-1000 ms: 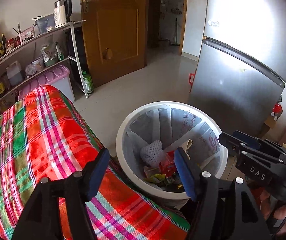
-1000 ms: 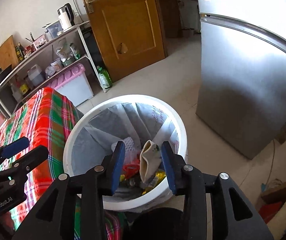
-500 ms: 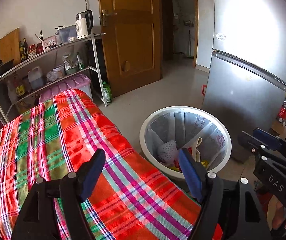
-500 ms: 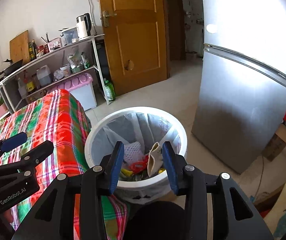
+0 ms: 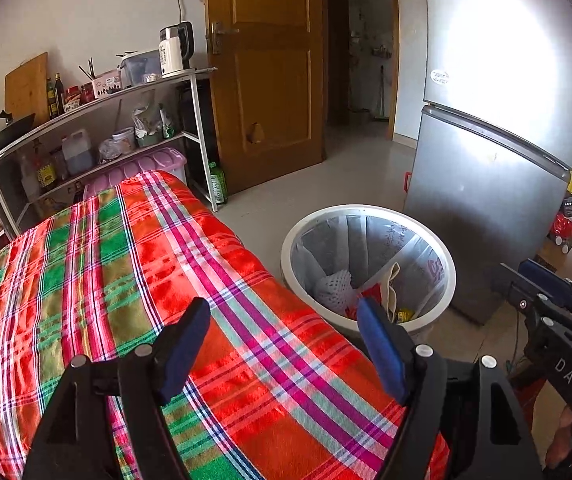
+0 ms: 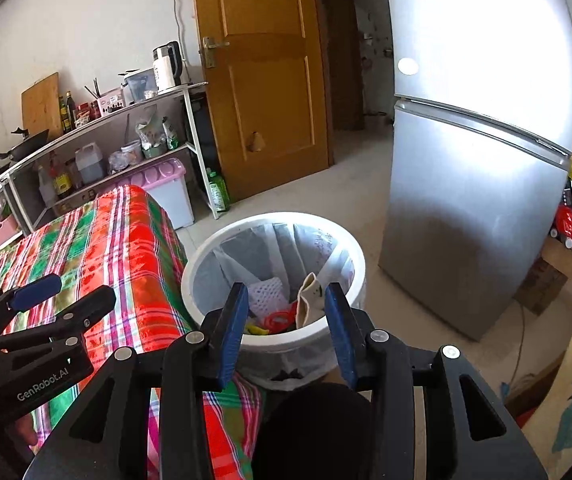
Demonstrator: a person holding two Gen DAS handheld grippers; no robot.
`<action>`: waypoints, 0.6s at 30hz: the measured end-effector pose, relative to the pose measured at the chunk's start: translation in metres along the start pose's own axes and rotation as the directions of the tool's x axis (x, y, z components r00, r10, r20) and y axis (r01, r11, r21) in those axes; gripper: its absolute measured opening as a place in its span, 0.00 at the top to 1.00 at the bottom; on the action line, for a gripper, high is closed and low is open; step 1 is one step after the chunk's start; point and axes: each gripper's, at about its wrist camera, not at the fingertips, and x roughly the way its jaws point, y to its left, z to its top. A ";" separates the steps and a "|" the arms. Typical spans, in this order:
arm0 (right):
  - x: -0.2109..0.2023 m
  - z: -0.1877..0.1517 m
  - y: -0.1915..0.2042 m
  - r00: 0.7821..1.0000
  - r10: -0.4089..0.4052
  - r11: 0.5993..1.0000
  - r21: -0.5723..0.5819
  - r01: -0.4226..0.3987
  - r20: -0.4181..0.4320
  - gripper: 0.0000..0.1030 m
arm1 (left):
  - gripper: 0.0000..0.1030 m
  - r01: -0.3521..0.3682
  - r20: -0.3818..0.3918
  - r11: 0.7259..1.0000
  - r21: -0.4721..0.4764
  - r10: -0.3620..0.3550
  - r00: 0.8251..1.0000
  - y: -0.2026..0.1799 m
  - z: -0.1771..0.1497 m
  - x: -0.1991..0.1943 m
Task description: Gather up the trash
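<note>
We've got the left gripper (image 5: 282,330) spread over the tablecloth (image 5: 126,280), nothing in it; right gripper (image 6: 286,320) gapes empty above the bin (image 6: 274,340).

The plaid-covered counter (image 5: 134,280) lies bare and open to reach, the bin (image 6: 274,336) stands hard against its corner with its mouth unblocked, the fridge (image 6: 466,200) crowds close behind, and bare floor (image 5: 294,196) runs toward the door (image 5: 270,72)
</note>
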 end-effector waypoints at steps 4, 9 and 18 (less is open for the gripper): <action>0.000 -0.002 0.000 1.000 0.004 1.000 0.004 -0.004 -0.002 0.60 | 0.25 -0.003 0.010 1.000 0.009 0.003 1.000 -0.003 -0.001 -0.003; -0.003 -0.003 0.002 1.000 0.002 1.000 -0.004 -0.002 0.006 0.60 | 0.25 -0.002 0.014 1.000 0.006 0.002 1.000 -0.003 -0.001 -0.005; -0.004 -0.003 0.005 1.000 0.000 1.000 -0.012 0.000 0.016 0.60 | 0.25 -0.005 0.016 1.000 0.002 0.005 1.000 -0.002 -0.001 -0.007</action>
